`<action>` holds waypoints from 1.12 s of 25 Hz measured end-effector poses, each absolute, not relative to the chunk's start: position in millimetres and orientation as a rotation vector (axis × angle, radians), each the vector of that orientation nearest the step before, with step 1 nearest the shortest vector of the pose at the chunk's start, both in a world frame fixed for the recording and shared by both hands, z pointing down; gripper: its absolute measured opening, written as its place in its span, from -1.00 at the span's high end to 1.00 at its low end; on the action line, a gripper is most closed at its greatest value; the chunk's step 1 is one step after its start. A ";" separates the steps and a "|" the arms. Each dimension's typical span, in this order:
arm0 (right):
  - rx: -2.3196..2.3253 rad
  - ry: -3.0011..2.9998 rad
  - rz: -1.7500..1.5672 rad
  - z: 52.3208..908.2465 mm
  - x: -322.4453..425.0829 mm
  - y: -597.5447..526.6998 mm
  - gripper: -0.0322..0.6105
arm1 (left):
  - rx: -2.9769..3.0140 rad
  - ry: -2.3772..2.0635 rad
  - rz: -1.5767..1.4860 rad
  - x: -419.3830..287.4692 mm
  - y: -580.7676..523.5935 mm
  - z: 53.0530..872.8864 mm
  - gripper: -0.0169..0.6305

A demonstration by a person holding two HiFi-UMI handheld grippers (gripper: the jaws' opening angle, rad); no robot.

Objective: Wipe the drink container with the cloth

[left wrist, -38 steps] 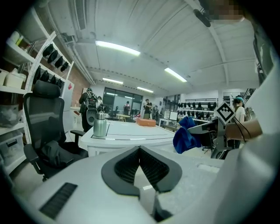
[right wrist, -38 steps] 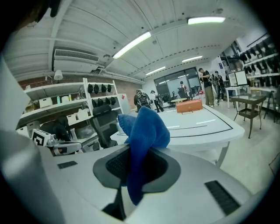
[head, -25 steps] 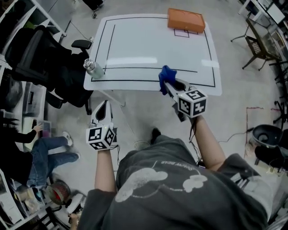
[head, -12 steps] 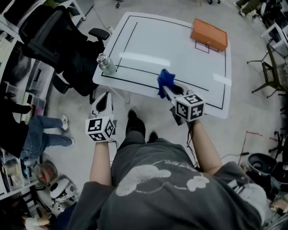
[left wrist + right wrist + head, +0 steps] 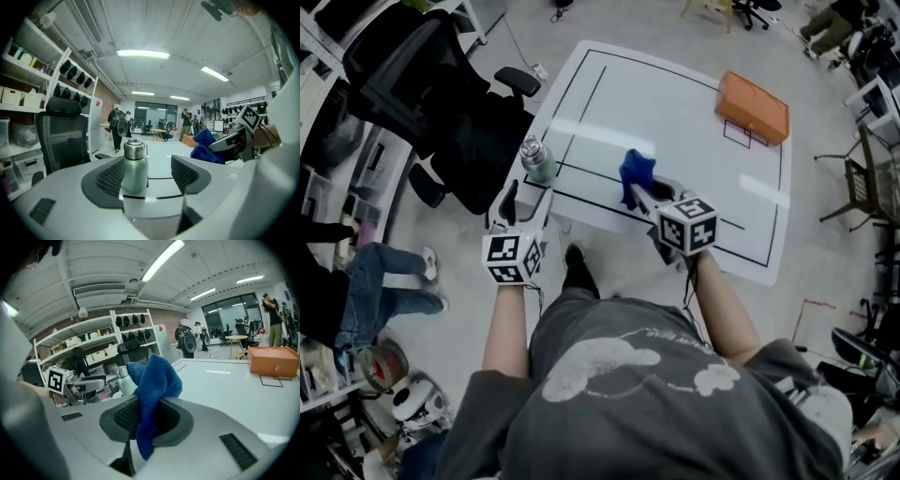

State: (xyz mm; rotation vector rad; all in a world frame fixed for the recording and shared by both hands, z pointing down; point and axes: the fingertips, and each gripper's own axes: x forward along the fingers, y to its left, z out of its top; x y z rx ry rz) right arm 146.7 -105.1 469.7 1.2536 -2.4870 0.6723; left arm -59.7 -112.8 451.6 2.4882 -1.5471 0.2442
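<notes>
Though apart, 1 bottle (image 5: 537,159), 1 cloth (image 5: 636,176)

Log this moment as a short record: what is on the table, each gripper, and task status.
table: white table marked with black lines
container: metal bottle, upright at the near left corner
other item: orange box toward the far right
left: left gripper, jaws opening, aimed at the metal bottle, pads not pressing on it
right: right gripper shut on the blue cloth, above the near edge
status: wiping not yet begun; blue cloth apart from the metal bottle
</notes>
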 end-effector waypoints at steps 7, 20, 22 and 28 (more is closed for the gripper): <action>1.152 -2.489 0.704 471.6 90.4 -172.1 0.71 | 2.521 -1.483 0.351 -67.2 -170.6 464.1 -0.15; 0.740 -2.506 0.698 485.6 -9.7 -210.3 0.71 | 2.620 -1.241 0.509 -57.5 -195.2 492.5 -0.02; 0.691 -2.500 0.687 487.9 -19.7 -209.4 0.71 | 2.642 -1.221 0.494 -57.6 -195.1 491.8 -0.01; 0.588 -2.460 0.669 495.7 -30.7 -210.8 0.72 | 2.730 -1.064 0.452 -59.6 -194.4 490.3 -0.01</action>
